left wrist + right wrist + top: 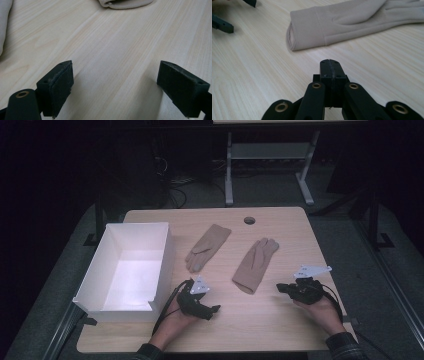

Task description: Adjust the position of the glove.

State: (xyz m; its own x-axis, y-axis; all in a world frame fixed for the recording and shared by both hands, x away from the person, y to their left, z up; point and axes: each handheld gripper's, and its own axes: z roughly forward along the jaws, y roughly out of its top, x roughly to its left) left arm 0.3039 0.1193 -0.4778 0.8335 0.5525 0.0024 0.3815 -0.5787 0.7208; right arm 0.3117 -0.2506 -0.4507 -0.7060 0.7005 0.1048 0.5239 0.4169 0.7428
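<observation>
Two gloves (255,265) lie beyond the gaping left tongs (115,87) and closed, empty right tongs (331,71).

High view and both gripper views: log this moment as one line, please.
left gripper: open, empty | right gripper: shut, empty | two beige gloves: flat on table, untouched | white box: at left, open top

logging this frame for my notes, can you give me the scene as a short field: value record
surface: wooden table
box: white box, open top, at table's left edge
left glove: beige glove, flat beside the box
right glove: beige glove, flat mid-table, cuff toward the person
left gripper: jaws wide apart, holding nothing, low over bare wood
right gripper: jaws closed together, holding nothing, pointing at right glove's cuff
contact: neither gripper touches a glove
</observation>
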